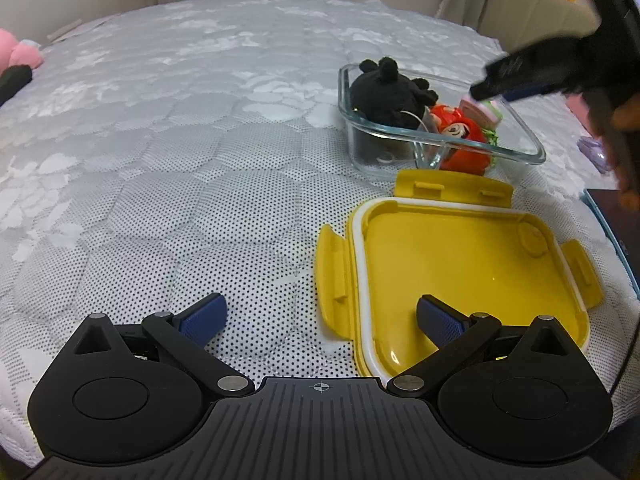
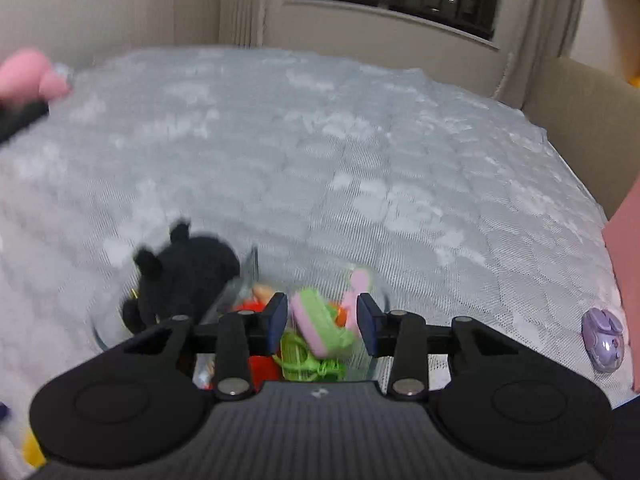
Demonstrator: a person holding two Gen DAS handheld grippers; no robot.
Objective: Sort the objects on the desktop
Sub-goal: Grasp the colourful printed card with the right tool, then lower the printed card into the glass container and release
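The left gripper (image 1: 322, 316) has its fingers spread wide and holds nothing. The yellow lid (image 1: 452, 276) lies flat just under its right finger. Farther ahead sits the glass box (image 1: 520, 136) with a black plush toy (image 1: 386, 94) and a red toy (image 1: 464, 140) inside. The right gripper (image 2: 322, 320) hangs above that box, fingers apart; the blurry pink and green toy (image 2: 320, 320) between them looks let go.

One glass container (image 1: 520, 148) holding three toys, one yellow lid (image 1: 460, 264), one purple toy (image 2: 604, 340) right of the tool.
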